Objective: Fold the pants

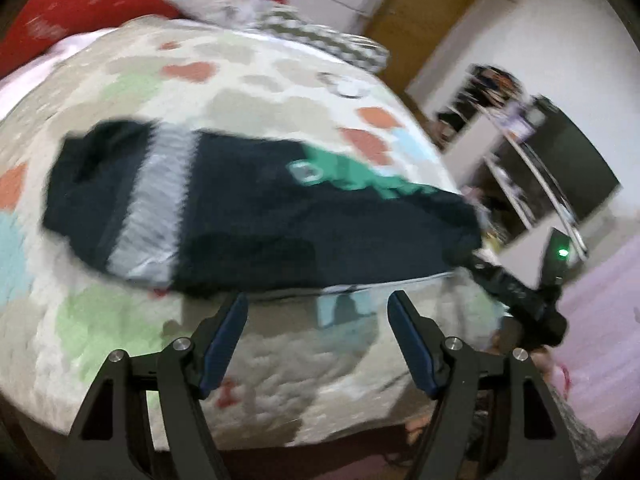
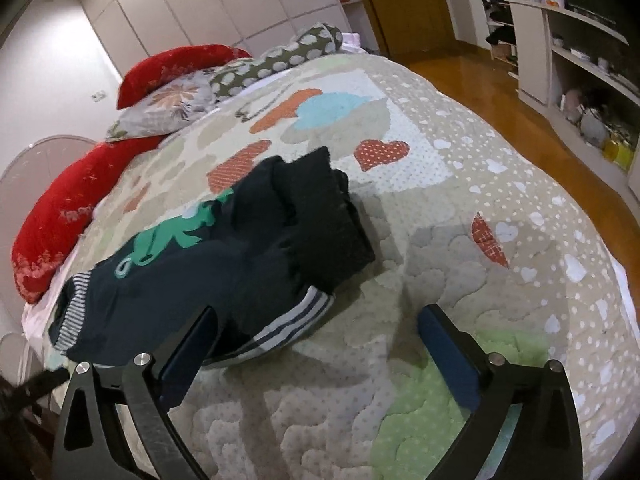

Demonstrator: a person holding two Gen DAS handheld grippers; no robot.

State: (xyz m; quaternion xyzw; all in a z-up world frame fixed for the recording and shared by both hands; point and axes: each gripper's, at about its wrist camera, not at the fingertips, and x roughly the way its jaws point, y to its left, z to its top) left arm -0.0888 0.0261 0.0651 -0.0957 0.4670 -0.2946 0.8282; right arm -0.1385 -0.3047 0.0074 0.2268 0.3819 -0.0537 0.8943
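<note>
On the quilt [image 2: 460, 216] that covered the bed, a pair of dark pants [image 2: 240, 248] lay folded into a thick bundle, with a green print and a striped band showing on the fabric. The bundle sat toward the near edge of the quilt on the pillow side, well apart from the far edge beside the wooden floor [image 2: 492, 84].

The left gripper [image 1: 318, 306] hung just short of the pants [image 1: 248, 208], its fingers spread wide with nothing between them; the left wrist view was blurred, so finer detail of the cloth could not be made out. The right gripper [image 2: 318, 322] was also spread wide and held nothing. Its left finger [image 2: 188, 356] lay against the near edge of the bundle, though whether it truly touched the cloth could not be told, while the other finger stood over bare quilt.

Red pillows [image 2: 60, 216] and a flowered pillow [image 2: 168, 104] lined the head edge of the bed, with a dotted cushion [image 2: 288, 56] near the far corner. White shelves [image 2: 568, 60] stood past the floor, by a wooden door [image 2: 404, 4].
</note>
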